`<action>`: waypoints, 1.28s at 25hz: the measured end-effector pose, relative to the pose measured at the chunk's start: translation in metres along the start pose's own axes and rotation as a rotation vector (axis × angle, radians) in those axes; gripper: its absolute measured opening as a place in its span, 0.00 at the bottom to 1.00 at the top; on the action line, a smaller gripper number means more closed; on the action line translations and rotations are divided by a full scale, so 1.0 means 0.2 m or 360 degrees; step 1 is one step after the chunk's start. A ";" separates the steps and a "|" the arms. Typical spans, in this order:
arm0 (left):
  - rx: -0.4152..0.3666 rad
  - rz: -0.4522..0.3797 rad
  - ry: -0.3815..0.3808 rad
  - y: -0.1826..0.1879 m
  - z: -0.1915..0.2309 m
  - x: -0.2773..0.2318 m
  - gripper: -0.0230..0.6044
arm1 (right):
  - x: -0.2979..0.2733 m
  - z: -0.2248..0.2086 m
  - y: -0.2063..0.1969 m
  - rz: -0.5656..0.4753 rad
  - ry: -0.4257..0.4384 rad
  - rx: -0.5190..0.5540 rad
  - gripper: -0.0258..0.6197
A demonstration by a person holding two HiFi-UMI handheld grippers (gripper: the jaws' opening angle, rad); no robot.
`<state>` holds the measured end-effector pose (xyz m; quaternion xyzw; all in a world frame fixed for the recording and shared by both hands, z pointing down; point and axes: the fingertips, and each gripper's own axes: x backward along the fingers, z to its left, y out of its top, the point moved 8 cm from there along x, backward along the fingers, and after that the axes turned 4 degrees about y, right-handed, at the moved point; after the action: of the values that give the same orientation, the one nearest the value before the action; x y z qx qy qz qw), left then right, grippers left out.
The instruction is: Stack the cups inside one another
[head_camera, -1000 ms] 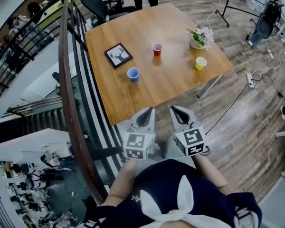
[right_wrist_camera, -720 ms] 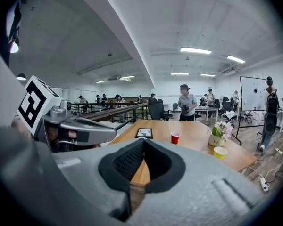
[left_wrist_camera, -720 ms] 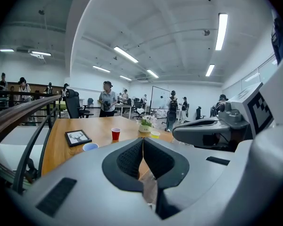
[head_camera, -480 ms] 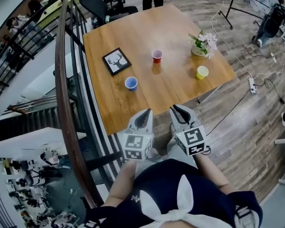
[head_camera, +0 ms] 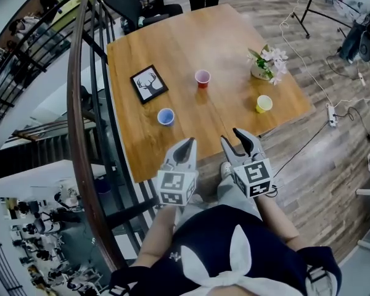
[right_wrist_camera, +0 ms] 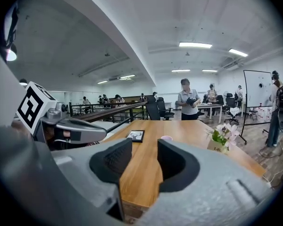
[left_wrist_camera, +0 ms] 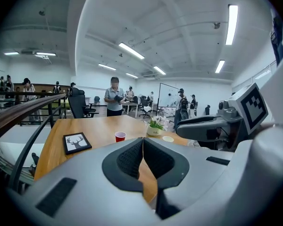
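Right at the bottom of the head view is the person's dark top [head_camera: 203, 254]. Just ahead of it both tools are held side by side, at about the near edge of the surface. The left gripper [head_camera: 188, 145] has its jaws clenched together with nothing in them; its own view shows the two black pads meeting in a thin seam. The right gripper [head_camera: 230, 138] is opening its jaws right now, and only bare wood shows through the gap, so that one's empty too.

Next comes the square light-brown wooden surface [head_camera: 191, 128]. The nearest cup is the small blue plastic cup [head_camera: 166, 116], upright toward the near left. Off to the right, close to the right edge, is the small yellow plastic cup [head_camera: 264, 104], also upright. Further back, around the middle, stands the small red plastic cup [head_camera: 202, 78]. All three are well apart from each other, and none sits inside another.

Left of the red one, a black-framed picture of a deer [head_camera: 149, 84] lies flat. A little white pot of pink and white flowers [head_camera: 265, 63] stands toward the far right. Past the far edge a person [left_wrist_camera: 114, 100] is standing in the open office.

Progress-wise it's basically zero. No cup has been picked up and nothing is nested. My read is this is just the approach, with the right gripper getting ready for a first grab, maybe the yellow cup since that's on its side. The whole job is left: one cup into another, then the third into that pair.
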<state>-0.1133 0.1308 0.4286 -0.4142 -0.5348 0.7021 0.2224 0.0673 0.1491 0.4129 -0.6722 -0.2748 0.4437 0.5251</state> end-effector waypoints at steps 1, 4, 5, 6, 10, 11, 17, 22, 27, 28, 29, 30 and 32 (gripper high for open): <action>-0.0002 0.0005 0.0005 0.01 0.00 -0.02 0.07 | -0.01 -0.03 0.00 0.0001 -0.0005 -0.0006 0.29; -0.0008 0.0017 0.0014 0.02 0.00 -0.08 0.07 | -0.03 -0.12 -0.01 0.0008 -0.0026 -0.0027 0.31; -0.0009 0.0024 0.0016 0.02 0.00 -0.10 0.07 | -0.03 -0.15 -0.01 0.0013 -0.0034 -0.0035 0.32; -0.0009 0.0031 0.0018 0.02 0.00 -0.13 0.07 | -0.04 -0.19 -0.02 0.0018 -0.0043 -0.0044 0.33; -0.0021 0.0057 0.0019 0.03 -0.02 -0.22 0.07 | -0.04 -0.34 -0.05 0.0038 -0.0096 -0.0073 0.34; -0.0027 0.0064 0.0022 0.03 -0.02 -0.24 0.07 | -0.04 -0.38 -0.06 0.0045 -0.0113 -0.0080 0.34; -0.0051 0.0094 0.0038 0.05 -0.04 -0.34 0.07 | -0.02 -0.62 -0.11 0.0085 -0.0214 -0.0120 0.38; -0.0076 0.0095 0.0049 0.09 -0.07 -0.42 0.07 | 0.00 -0.81 -0.14 0.0109 -0.0282 -0.0146 0.40; -0.0096 0.0102 0.0067 0.11 -0.10 -0.51 0.07 | -0.01 -0.97 -0.18 0.0121 -0.0312 -0.0185 0.43; -0.0104 0.0104 0.0072 0.12 -0.11 -0.53 0.07 | -0.02 -0.99 -0.19 0.0137 -0.0313 -0.0183 0.44; -0.0110 0.0107 0.0076 0.12 -0.11 -0.55 0.07 | -0.03 -1.02 -0.20 0.0156 -0.0314 -0.0177 0.45; -0.0115 0.0111 0.0082 0.12 -0.12 -0.56 0.07 | -0.04 -1.05 -0.22 0.0175 -0.0313 -0.0170 0.46; -0.0117 0.0115 0.0094 0.13 -0.13 -0.59 0.07 | -0.06 -1.09 -0.24 0.0211 -0.0308 -0.0158 0.48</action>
<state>-0.0236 0.0476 0.4434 -0.4618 -0.5380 0.6770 0.1972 0.2599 0.0517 0.4737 -0.6682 -0.3008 0.5261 0.4316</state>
